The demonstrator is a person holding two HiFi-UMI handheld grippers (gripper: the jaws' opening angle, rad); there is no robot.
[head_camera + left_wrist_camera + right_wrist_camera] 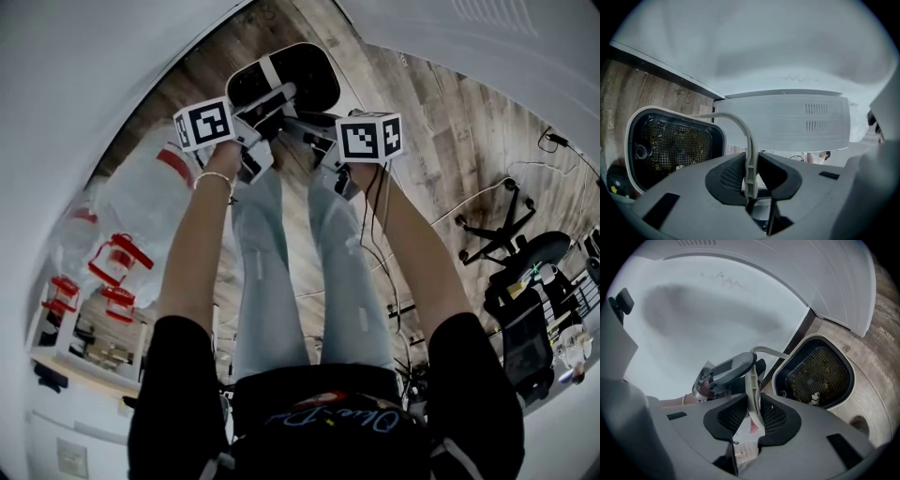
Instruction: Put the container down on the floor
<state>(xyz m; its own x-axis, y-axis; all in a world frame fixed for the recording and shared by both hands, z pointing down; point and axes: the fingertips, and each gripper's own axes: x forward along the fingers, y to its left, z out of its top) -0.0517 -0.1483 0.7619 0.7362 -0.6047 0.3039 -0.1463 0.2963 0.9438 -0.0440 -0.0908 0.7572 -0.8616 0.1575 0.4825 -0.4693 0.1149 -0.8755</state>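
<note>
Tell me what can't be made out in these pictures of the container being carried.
- Head view: whether the container touches the floor; the left gripper and right gripper cover its near side.
- Gripper views: what the scraps inside it are; too small and dark.
- Left gripper view: the container's lower edge, behind the gripper body.

We see the container [309,75], white-rimmed with a dark mesh inside, far ahead over the wooden floor [450,141], its thin white handle [740,123] raised towards us.
</note>
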